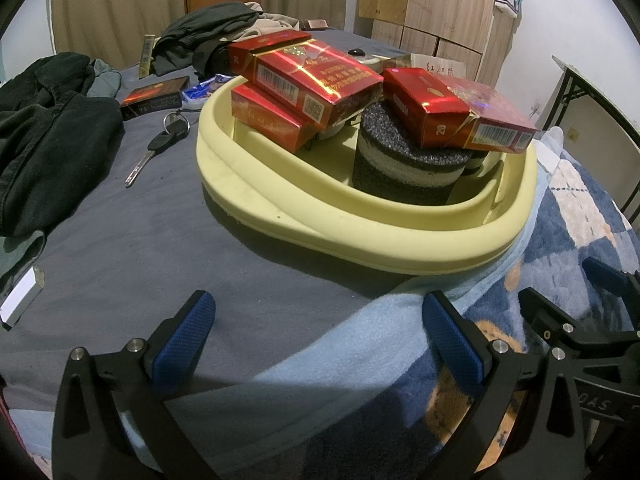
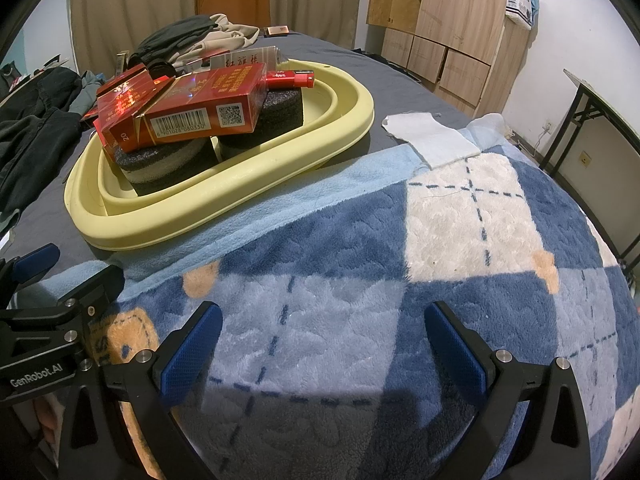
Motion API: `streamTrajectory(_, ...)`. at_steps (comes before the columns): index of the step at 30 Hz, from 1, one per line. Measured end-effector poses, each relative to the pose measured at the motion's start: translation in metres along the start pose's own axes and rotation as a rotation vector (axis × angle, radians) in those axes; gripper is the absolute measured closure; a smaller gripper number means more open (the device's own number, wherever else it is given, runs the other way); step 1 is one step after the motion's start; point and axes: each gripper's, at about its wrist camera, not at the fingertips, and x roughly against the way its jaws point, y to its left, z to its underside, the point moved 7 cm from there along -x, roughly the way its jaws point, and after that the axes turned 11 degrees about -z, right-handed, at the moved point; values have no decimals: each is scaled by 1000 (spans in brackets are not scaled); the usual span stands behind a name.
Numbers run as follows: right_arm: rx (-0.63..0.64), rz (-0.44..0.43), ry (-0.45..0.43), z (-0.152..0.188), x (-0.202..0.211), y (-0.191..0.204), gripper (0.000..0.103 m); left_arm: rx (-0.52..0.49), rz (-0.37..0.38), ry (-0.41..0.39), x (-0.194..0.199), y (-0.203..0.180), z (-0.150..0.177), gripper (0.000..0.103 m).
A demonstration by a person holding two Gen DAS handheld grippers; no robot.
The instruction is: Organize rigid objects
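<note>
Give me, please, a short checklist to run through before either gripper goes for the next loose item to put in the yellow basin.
1. Left gripper open and empty: ok.
2. Right gripper open and empty: ok.
3. Loose items still outside the yellow basin, namely the key and the dark box on the grey sheet: ok, both visible and unobstructed.
4. Red pack stable on the foam block: not ok, it overhangs the block's edge.
5. Stacked red packs at the basin's far side sitting level: not ok, the top one is tilted.
6. Free floor space in the basin: cannot tell, mostly hidden.
</note>
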Motion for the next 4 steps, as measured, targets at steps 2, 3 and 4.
streamTrajectory(2,-1,-1,0,0,-1,0,0,0,-1,-1,0,0,0,0)
streamTrajectory(3,0,0,0,0,0,0,0,0,0,-1,0,0,0,0)
streamTrajectory(4,0,0,0,0,0,0,0,-1,0,0,0,0,0,0)
